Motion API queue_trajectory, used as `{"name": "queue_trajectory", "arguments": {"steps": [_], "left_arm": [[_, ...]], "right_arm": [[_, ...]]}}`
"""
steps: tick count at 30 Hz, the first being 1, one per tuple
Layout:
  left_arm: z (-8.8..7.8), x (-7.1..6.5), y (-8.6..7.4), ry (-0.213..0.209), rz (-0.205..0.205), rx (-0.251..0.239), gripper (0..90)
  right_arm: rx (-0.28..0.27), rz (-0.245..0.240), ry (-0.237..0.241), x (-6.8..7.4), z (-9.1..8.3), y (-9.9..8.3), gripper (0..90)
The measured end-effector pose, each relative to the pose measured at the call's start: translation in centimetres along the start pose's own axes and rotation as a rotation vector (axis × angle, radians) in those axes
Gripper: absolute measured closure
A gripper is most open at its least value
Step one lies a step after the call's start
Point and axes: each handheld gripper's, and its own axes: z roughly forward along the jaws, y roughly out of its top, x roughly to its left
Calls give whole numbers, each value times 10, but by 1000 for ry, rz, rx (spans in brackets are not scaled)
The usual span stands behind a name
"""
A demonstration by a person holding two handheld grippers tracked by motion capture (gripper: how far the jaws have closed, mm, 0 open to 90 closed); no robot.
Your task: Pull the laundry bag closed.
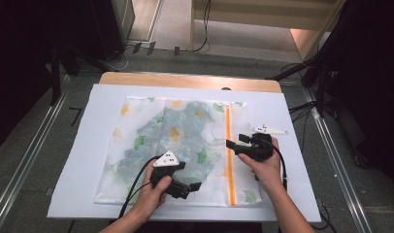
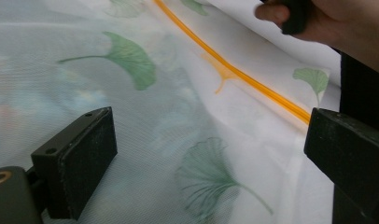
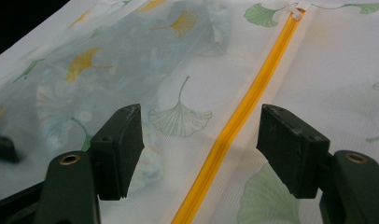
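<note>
My left hand-held gripper [image 1: 199, 186] is closest to the camera, down at the near edge of the mesh laundry bag [image 1: 137, 160], jaws spread wide with nothing between them. My right hand-held gripper [image 1: 228, 143] is released too, hovering right over the orange zipper [image 1: 229, 160], which runs between its jaws in the right gripper view.

The bag lies flat on the white sheet covering the worktop [image 1: 190, 80], with a folded bluish garment [image 1: 180, 133] inside. Its long side runs left to right across the sheet, while the zipper line runs near to far along the right end, with the white pull [image 3: 296, 13] at the far end (so it looks zipped, I think).

What could go wrong: this mesh is slippery and thin. If I pinch beside the zipper I could grab both layers, or bunch the fabric up. Dragging one corner would probably skew the whole bag.
</note>
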Motion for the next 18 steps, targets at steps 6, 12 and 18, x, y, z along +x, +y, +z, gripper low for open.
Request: {"name": "queue_trajectory", "arguments": {"steps": [6,12,18], "left_arm": [[-20,14,-6,61,22,-2,25],[-45,28,-11,115,18,-22,24],[-76,49,-12,160,-13,-64,24]], "right_arm": [[-10,9,5,3,-19,-13,240],[2,-1,3,5,-37,-29,167],[-1,5,2,6,-57,-41,162]]}}
